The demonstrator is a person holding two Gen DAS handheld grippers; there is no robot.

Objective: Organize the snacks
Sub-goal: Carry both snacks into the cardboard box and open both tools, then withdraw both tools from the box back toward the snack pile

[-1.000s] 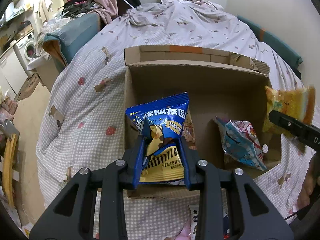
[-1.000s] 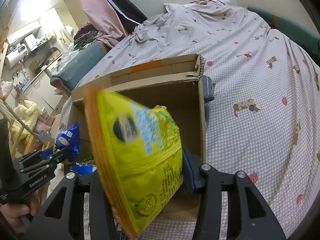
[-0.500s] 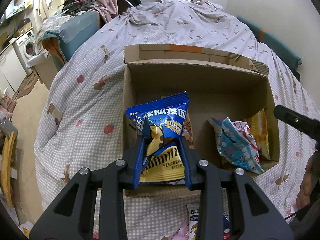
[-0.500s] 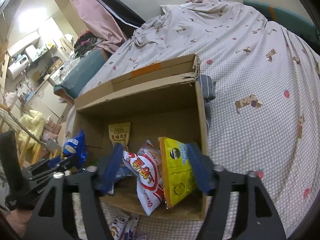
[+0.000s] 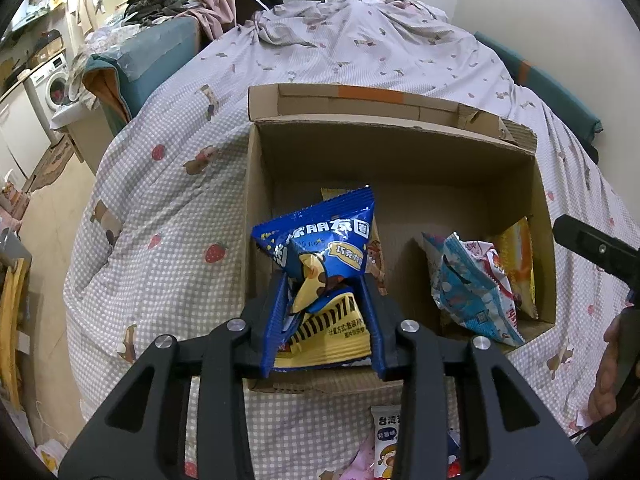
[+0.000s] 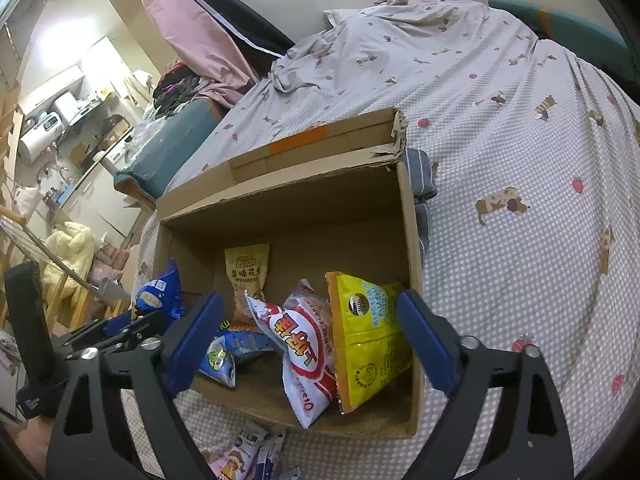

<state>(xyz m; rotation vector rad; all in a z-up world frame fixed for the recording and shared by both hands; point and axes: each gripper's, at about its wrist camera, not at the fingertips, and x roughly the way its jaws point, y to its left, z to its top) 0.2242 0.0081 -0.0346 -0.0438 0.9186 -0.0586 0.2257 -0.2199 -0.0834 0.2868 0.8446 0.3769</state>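
Checked cotton with strawberries and little dogs covers the bed (image 6: 520, 184), the biggest thing before me, and on it sits the cardboard box (image 5: 400, 152), open at the top with one flap folded back. Inside it, against the right wall, leans the yellow snack bag (image 6: 372, 340) on its edge, touching the white and red packet (image 6: 304, 344) just beside it; a tan peanut pouch (image 6: 246, 276) stands against the back wall, and a small blue packet (image 6: 218, 360) lies low on the floor of the box. My right tongs (image 6: 308, 340) hang over that corner with the jaws spread wide, having just been opening, and nothing is pressed between them; the yellow bag sits beyond the right pad, apart from it. My left tongs (image 5: 324, 316) are drawn narrow and pinch the blue chocolate snack bag (image 5: 320, 248) by its lower part, held upright over the left side of the box. A few more small packets (image 5: 386, 436) lie on the bedcover in front of the box's near wall.
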